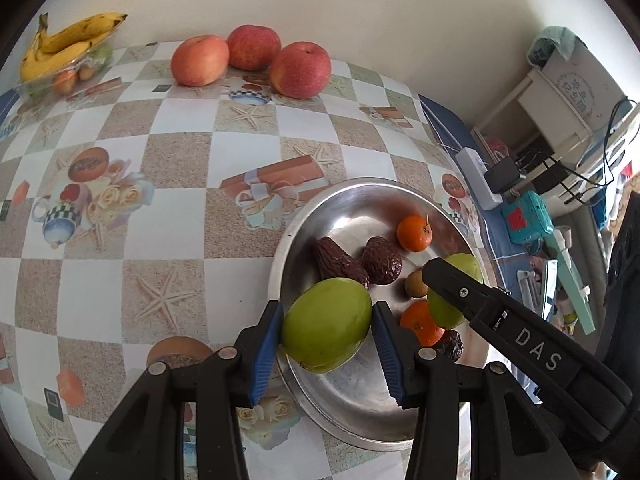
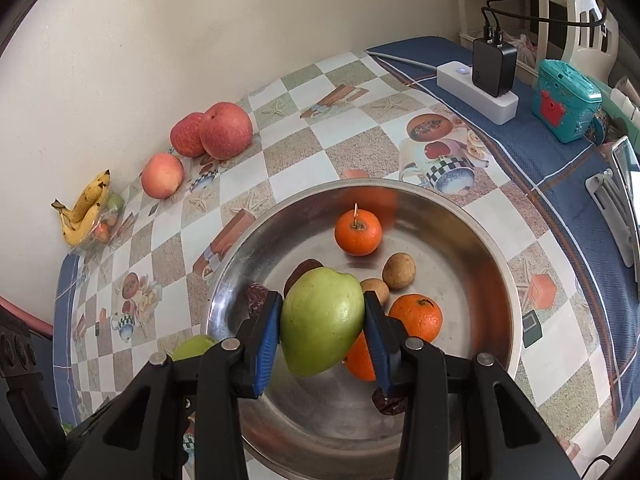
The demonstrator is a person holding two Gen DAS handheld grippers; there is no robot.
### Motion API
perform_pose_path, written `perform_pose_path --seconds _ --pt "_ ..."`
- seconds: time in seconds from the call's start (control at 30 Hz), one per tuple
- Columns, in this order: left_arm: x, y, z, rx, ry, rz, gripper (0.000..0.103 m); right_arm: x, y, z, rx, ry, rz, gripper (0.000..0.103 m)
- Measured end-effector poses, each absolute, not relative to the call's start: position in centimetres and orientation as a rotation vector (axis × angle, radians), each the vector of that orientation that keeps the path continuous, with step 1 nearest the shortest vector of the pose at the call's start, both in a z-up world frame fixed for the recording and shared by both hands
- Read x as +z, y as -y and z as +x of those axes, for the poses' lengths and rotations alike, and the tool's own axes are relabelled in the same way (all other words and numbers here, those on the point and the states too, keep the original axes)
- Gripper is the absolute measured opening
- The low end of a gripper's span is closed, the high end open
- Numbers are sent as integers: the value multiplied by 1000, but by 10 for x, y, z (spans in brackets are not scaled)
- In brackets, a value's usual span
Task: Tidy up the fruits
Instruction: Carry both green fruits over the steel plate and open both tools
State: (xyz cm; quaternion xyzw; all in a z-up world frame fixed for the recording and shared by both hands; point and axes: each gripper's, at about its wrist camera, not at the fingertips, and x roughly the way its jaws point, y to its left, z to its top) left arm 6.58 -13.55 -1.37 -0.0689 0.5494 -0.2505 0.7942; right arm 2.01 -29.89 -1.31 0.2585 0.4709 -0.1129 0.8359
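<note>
The table, under a checkered cloth printed with starfish and gift boxes, runs back to a pale wall. On it sits a round steel plate, filling the lower middle of the right wrist view and lying toward five o'clock in the left wrist view. At the far edge by the wall, three red apples stand close together at twelve o'clock in the left wrist view, with a bunch of bananas at ten o'clock on top of a clear container holding small fruit. The left gripper is clamped on a green fruit, its blue pads pressed to both sides, the fruit over the plate's near-left rim. The right gripper grips a second green fruit the same way, above the plate's middle. In the plate lie three tangerines, one at twelve o'clock and another at three o'clock of the held fruit, then two small brown round fruits, and wrinkled dark dates. Off the cloth at two o'clock in the right wrist view, a white power strip carries a black charger.
</note>
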Motion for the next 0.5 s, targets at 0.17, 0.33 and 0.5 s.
perform_pose_path --seconds 0.17,0.33,0.5 --pt "-17 143 62 -538 -1175 -85 48 -15 297 20 -232 -1011 542 42" --pt "-19 146 60 -537 -1179 -65 48 -18 294 22 -227 -1033 531 42" --pt "-19 147 60 -528 -1177 -52 49 -18 291 24 -220 -1044 518 42"
